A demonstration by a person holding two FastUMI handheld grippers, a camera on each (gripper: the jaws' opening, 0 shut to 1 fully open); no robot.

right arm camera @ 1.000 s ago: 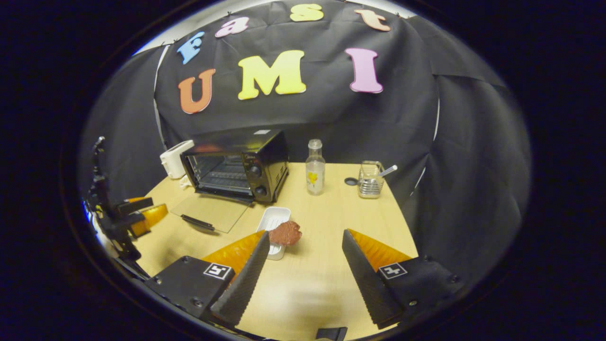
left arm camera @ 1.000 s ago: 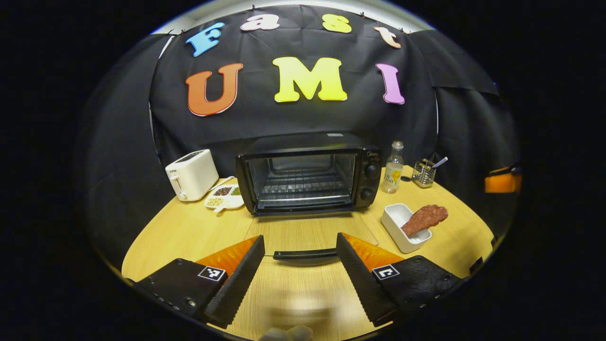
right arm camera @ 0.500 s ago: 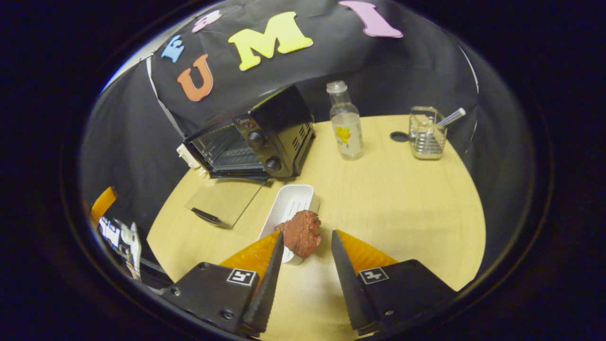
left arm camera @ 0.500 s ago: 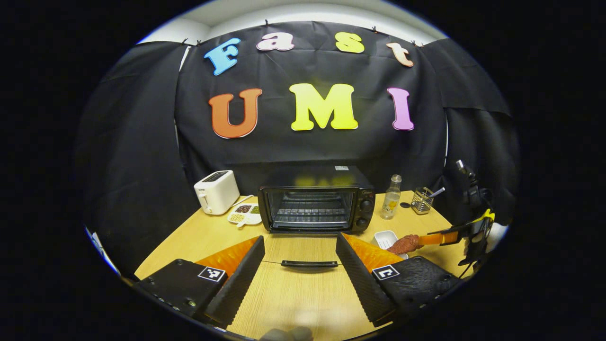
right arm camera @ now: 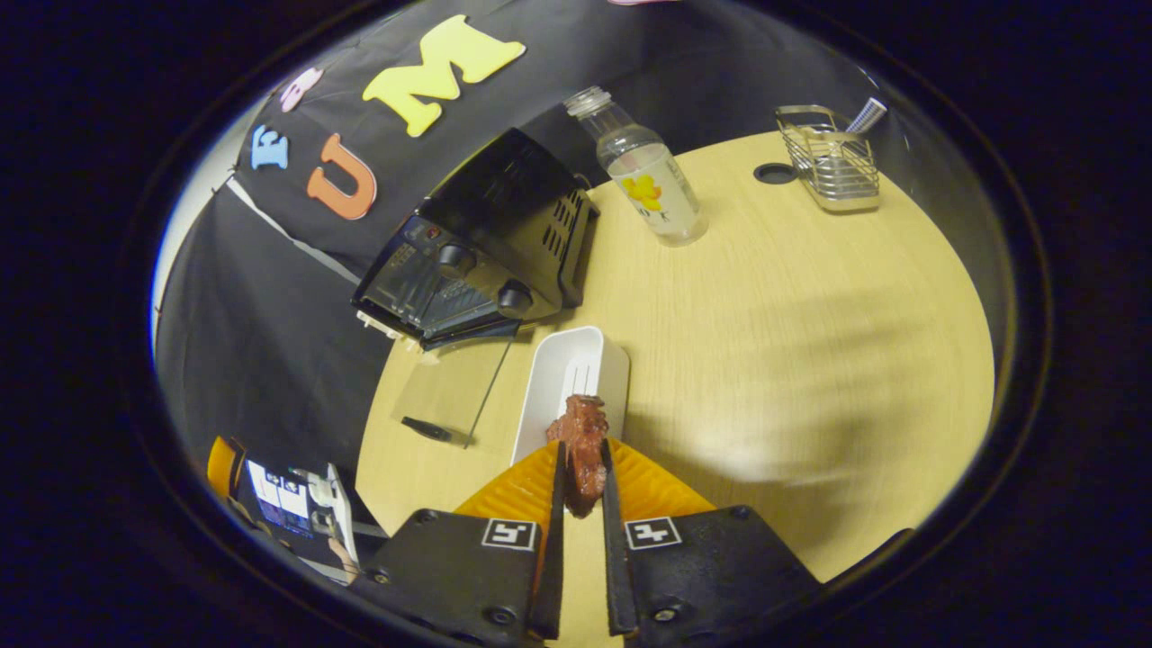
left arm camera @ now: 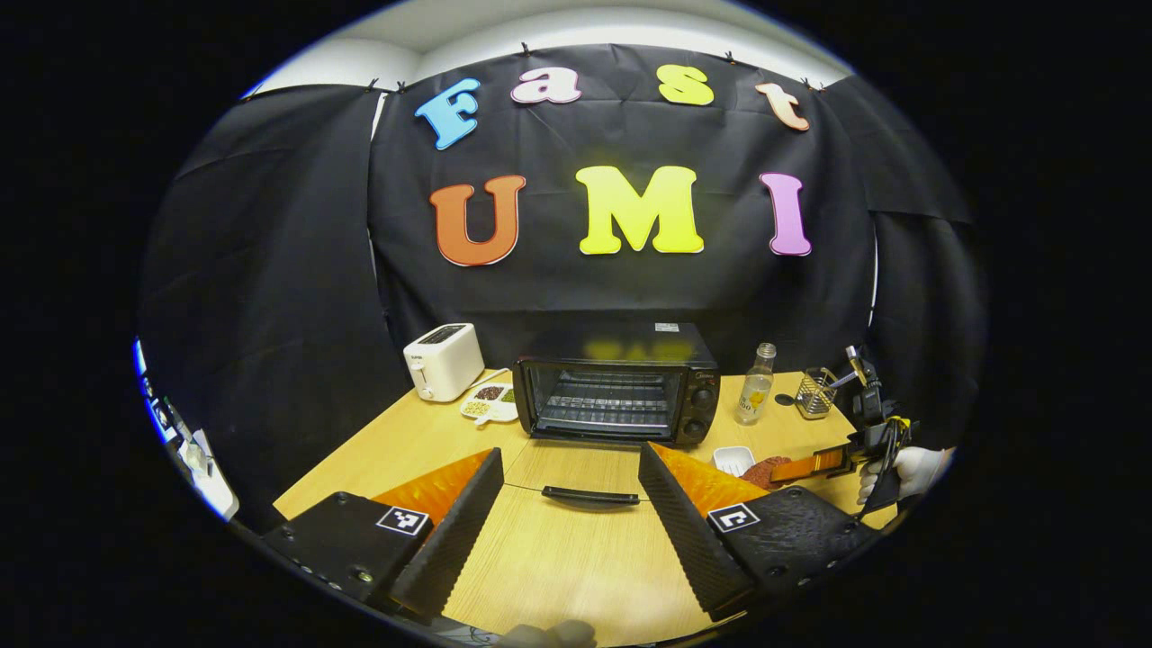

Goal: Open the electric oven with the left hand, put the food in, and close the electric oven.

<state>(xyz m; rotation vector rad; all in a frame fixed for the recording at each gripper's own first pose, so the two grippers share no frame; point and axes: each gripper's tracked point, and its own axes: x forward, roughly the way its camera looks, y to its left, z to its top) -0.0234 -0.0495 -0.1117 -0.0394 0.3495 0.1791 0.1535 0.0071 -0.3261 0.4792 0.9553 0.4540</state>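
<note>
Both fingers of the right gripper (right arm camera: 582, 477) clamp the reddish-brown meat piece (right arm camera: 583, 441) above the white rectangular dish (right arm camera: 576, 369), ready for the open black electric oven (left arm camera: 619, 389); the left gripper (left arm camera: 571, 504) hangs with jaws apart, leaving room.

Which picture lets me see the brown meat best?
The right gripper view: the meat sits close up, pinched between the right gripper fingers, over the white dish. In the left gripper view the meat is a small, far-off lump beside the oven.

oven (right arm camera: 486, 256) interior out of sight
</note>
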